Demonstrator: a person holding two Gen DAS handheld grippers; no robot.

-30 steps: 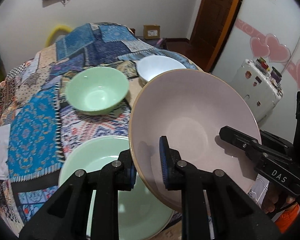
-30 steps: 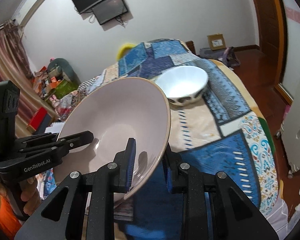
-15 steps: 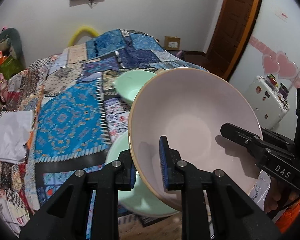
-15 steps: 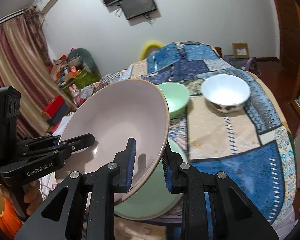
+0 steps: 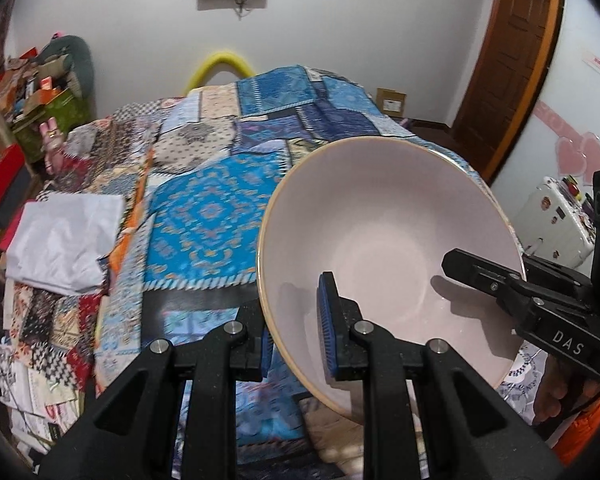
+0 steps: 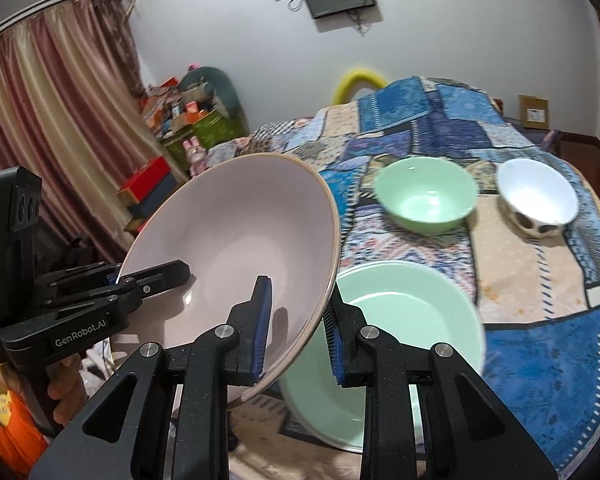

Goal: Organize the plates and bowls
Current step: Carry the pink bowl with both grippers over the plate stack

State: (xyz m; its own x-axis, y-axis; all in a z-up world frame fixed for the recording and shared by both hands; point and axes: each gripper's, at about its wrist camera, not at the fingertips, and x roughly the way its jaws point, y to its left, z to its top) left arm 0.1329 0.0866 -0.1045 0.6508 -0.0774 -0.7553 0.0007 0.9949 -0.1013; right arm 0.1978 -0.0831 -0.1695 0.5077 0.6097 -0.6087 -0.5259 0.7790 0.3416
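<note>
Both grippers are on the big pink bowl (image 5: 384, 248) at once, and it is up in the air, tilted, clear of the patchwork cloth (image 5: 208, 216) that covers the table. The left gripper (image 5: 296, 320) pinches the rim on the bowl's left side, 1 blue pad inside the wall and 1 outside. The right gripper (image 6: 296, 332) does the same on the opposite rim, jaws pressed tight on the thin edge. So that is 2 small grips on a wide, smooth dish, with nothing under it.

Down on the cloth, the large green plate (image 6: 404, 320) sits near, just beside and partly below the pink bowl's lower edge. Farther off sit the small green bowl (image 6: 424, 196) and, to its right, the white bowl (image 6: 540, 196) with the dark pattern. On the left of the table lies a folded white cloth (image 5: 64, 240), well apart from the dishes.

Here is the worry: the glaze looks slick and the pads hold only the rim. If the 2 hands drift apart or twist out of step, 1 pad could slide off and the bowl would swing or drop. It hangs close above the green plate, so a slip could bring it down on that plate's edge. Lowering it while tilted could land the rim first and chip it.
</note>
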